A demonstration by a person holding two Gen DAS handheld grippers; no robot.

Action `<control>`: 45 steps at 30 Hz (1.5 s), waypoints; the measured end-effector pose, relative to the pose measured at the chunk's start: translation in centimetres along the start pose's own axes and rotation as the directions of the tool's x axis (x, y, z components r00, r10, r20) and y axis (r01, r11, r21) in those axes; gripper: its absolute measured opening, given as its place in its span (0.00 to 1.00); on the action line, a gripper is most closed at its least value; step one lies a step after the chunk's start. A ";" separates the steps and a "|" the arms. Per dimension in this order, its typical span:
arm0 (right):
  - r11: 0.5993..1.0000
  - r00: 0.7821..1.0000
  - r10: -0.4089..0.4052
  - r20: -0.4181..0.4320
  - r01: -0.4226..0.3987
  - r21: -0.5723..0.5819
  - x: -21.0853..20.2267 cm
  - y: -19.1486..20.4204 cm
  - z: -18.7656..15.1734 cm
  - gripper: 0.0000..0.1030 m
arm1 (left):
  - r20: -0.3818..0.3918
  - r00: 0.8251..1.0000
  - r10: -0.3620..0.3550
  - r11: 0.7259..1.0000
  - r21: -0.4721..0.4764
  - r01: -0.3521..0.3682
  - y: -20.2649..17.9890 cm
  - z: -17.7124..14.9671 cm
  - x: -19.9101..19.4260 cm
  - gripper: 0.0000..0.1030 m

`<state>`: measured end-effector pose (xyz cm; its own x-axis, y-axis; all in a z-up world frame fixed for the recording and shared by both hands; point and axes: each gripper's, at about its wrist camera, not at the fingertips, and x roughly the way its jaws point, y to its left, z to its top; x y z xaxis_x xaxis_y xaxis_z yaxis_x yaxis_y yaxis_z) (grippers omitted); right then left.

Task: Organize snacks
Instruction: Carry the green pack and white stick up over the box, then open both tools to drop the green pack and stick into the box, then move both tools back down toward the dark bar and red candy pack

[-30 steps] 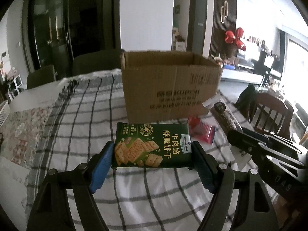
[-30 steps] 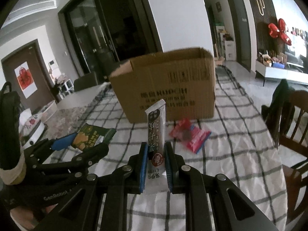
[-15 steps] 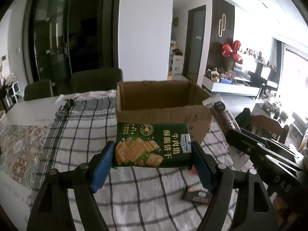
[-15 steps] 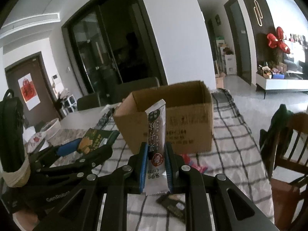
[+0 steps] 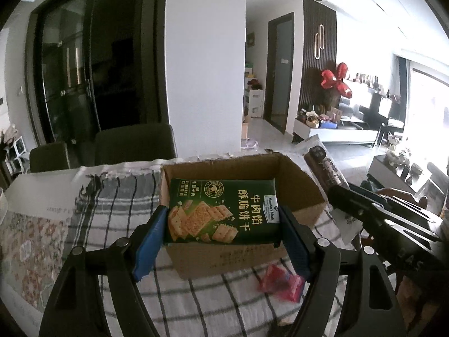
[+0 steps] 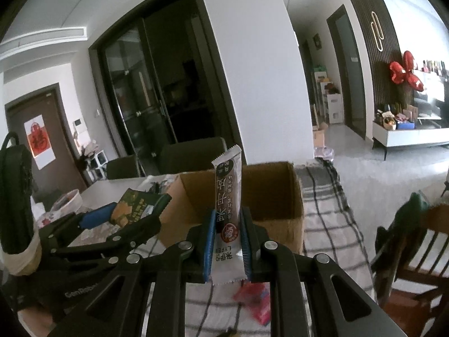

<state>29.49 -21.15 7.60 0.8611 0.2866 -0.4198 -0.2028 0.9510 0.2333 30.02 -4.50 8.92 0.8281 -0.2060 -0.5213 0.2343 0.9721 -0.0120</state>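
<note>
My left gripper (image 5: 221, 227) is shut on a green cracker packet (image 5: 221, 212) and holds it above the near edge of an open cardboard box (image 5: 306, 185). My right gripper (image 6: 226, 238) is shut on a tall white and brown snack stick packet (image 6: 227, 196), upright, in front of the same cardboard box (image 6: 280, 193). The left gripper with the cracker packet (image 6: 134, 207) shows at the left of the right wrist view. The right gripper and its packet (image 5: 325, 168) show at the right of the left wrist view.
The box stands on a checked tablecloth (image 5: 112, 196). A red and pink snack packet (image 5: 280, 283) lies on the cloth in front of the box; it also shows in the right wrist view (image 6: 255, 300). Dark chairs (image 5: 134, 143) stand behind the table. A wooden chair (image 6: 415, 247) is at the right.
Both grippers have risen and moved toward the box with their packets. The box's open top now shows from above, with the cracker packet over its near edge.
</note>
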 end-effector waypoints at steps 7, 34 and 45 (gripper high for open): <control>1.000 0.999 -0.006 -0.044 0.005 -0.012 3.6 -1.6 1.7 0.18 | -0.029 1.000 0.009 1.000 -0.011 -0.009 0.6 2.1 3.5 0.75; 0.993 0.991 -0.095 -0.098 0.088 -0.076 4.5 -2.1 0.9 0.54 | -0.063 0.990 0.123 0.992 0.018 -0.123 0.1 -0.2 3.5 0.95; 0.992 0.990 -0.069 -0.124 0.055 -0.114 0.1 -0.8 -2.6 0.54 | -0.058 0.986 0.155 0.988 0.024 -0.154 -1.3 -3.7 -1.2 0.95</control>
<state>28.49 -21.54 5.08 0.8085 0.2322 -0.5408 -0.2069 0.9724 0.1081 26.80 -5.05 6.38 0.8237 -0.0458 -0.5652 0.1159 0.9893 0.0888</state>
